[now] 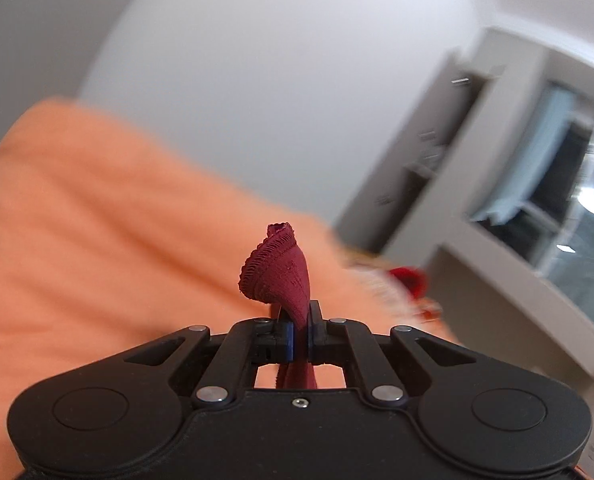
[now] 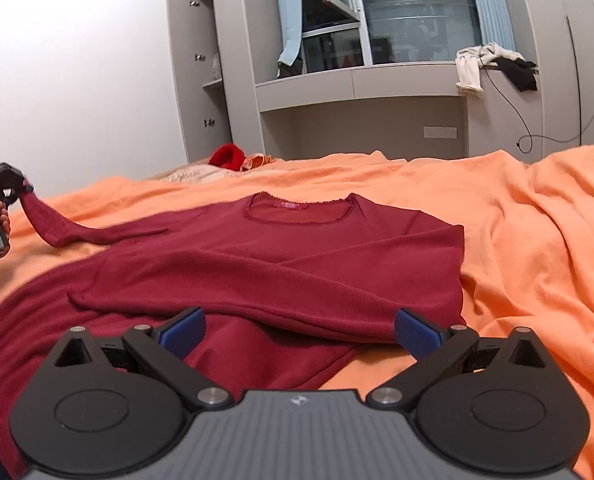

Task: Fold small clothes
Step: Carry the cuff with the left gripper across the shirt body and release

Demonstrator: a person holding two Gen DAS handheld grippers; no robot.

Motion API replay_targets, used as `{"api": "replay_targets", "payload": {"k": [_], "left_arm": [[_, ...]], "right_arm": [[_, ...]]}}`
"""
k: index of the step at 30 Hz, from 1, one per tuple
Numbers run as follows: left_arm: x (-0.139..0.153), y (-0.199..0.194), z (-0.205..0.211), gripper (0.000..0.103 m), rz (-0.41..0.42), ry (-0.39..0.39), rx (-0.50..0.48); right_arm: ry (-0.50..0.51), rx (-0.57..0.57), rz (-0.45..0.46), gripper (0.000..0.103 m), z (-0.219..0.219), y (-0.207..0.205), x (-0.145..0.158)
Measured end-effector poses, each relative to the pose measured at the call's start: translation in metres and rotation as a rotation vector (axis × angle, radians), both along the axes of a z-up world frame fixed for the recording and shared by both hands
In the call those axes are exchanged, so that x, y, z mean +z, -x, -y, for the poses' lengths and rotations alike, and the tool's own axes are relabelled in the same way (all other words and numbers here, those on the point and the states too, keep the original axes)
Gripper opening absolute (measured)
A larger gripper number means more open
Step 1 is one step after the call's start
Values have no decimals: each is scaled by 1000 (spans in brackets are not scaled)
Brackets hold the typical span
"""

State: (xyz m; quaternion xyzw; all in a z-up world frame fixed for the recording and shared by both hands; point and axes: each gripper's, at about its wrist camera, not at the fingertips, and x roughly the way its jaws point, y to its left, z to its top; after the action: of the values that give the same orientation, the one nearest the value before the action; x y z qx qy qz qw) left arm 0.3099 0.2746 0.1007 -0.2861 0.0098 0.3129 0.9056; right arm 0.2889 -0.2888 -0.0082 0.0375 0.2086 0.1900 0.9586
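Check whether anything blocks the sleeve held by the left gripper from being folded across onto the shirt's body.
Nothing visible does. The left gripper pinches the sleeve cuff; the maroon shirt lies bare on the orange blanket.

Dark red knit top (image 2: 281,256) with scalloped trim at neckline and cuff (image 1: 275,272), pink label inside the collar. Plain orange blanket (image 2: 517,248) over the bed. Black left gripper (image 1: 300,334) and right gripper (image 2: 299,330), blue fingers (image 2: 183,332). Bright red bundle (image 2: 228,157) at the bed's far edge. Grey cabinet (image 2: 377,112), pale blue curtains (image 2: 291,12), white wall (image 2: 77,80).
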Motion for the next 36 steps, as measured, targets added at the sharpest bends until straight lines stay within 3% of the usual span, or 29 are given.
{"api": "replay_targets", "payload": {"k": [6,10,13,19,23,30,33,36], "left_arm": [[59,5,93,5,106,-231,-263],[76,12,167,5,150,-369,-449],[69,11,227,6,125,-465,-600],[16,30,329,6,-13,-655,-889],[-25,19,349,6,-101,-664,-1028],[-75,12,336,11,-226,-634,-1232],[-85,14,331,25,-275,-619,-1316],[-89,12,327,55,-301,-597,-1350]], "right_arm": [[-43,-26,11,103,4,2,5],[-47,-39,22,103,5,4,7],[-44,-52,30,103,6,6,8],[3,-86,55,103,9,10,9],[46,-107,75,103,10,11,9],[69,-132,61,103,10,5,4],[84,-129,55,103,8,3,3],[102,-123,49,103,4,0,0]]}}
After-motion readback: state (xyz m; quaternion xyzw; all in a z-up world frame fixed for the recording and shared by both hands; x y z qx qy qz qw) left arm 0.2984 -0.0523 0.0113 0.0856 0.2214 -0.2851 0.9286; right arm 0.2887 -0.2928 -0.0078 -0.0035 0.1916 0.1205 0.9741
